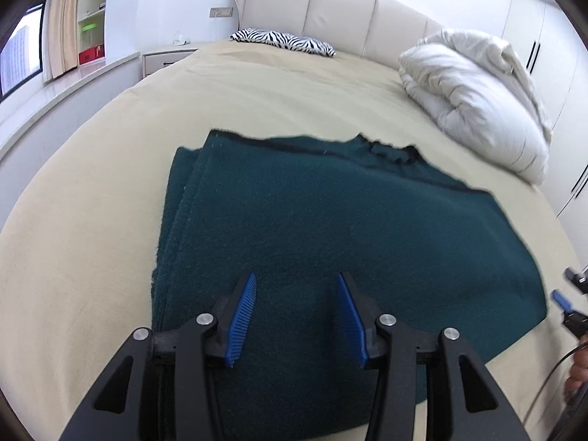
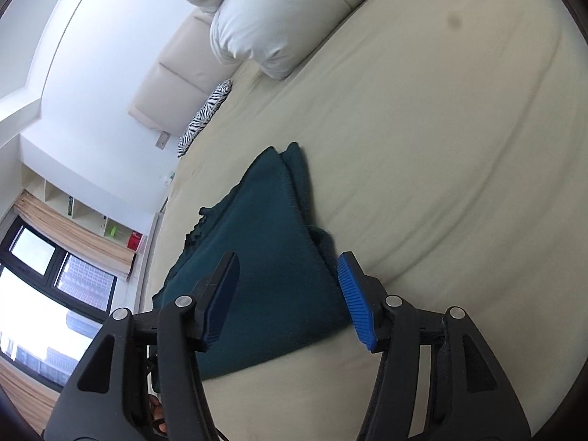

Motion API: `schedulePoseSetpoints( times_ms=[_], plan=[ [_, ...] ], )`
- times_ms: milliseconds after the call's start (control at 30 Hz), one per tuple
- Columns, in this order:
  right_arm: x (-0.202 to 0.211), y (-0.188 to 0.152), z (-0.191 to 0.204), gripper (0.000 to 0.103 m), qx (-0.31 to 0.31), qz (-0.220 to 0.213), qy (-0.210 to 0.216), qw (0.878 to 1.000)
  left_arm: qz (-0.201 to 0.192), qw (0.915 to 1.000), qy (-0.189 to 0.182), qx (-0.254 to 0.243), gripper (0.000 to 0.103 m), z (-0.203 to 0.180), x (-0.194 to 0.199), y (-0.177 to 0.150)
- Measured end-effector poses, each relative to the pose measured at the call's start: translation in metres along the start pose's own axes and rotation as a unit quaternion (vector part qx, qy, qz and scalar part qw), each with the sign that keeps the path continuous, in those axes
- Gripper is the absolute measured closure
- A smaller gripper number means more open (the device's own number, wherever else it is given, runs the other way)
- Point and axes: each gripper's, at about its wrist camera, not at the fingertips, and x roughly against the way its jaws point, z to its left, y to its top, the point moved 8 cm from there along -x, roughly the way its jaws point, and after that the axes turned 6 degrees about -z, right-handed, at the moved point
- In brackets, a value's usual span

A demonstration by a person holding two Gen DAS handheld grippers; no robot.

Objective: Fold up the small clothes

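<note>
while the dark teal knit garment (image 1: 330, 242) lies folded in layers on the beige bedsheet (image 1: 92, 257), toward the foot of the bed, both tools are held above it with nothing gripped. the left gripper (image 1: 296, 316) is seen with its blue ribbed pads (image 1: 240, 323) spread wide, poised over the near edge of the cloth; no fabric is caught between them. the right gripper (image 2: 288, 294) is likewise spread apart, held over the garment's right-hand corner and rolled sideways, probably so that the layered edge can be approached from the side. stacked edges are seen along the garment's left side in the left wrist view, which suggests at least one fold has been made. a further fold or a smoothing pass is judged likely next. a white duvet (image 1: 477, 99) and a zebra-print pillow (image 1: 283, 41) are left well apart near the headboard (image 1: 341, 11), so the working area is kept free.
</note>
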Motion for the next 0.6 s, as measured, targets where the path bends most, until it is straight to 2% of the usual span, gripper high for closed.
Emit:
schedulePoseSetpoints(
  times_ms=[100,167,333,400,500,600],
  plan=[
    [-0.01,0.005,0.006,0.047,0.008,0.022,0.007,1.0,-0.011,0.9992,-0.037,0.008,0.054,-0.016,0.008,0.012],
    [-0.019,0.009,0.009,0.047,0.015,0.035,0.004,0.999,-0.006,0.9976,-0.066,0.019,0.054,-0.026,0.004,0.017],
    [-0.059,0.012,-0.001,0.047,-0.024,0.093,0.001,0.995,0.021,0.9969,-0.074,0.016,0.054,-0.041,-0.022,0.013],
    [-0.07,0.015,-0.003,0.047,-0.038,0.101,0.006,0.994,0.036,0.9964,-0.073,0.026,0.054,-0.039,-0.032,0.005],
    [-0.079,0.019,0.001,0.046,-0.05,0.111,0.015,0.992,0.039,0.9946,-0.085,0.047,0.054,-0.034,-0.039,0.0],
    [-0.088,0.016,0.01,0.046,-0.059,0.132,0.031,0.989,0.045,0.9943,-0.087,0.041,0.054,-0.033,-0.042,-0.002]
  ],
)
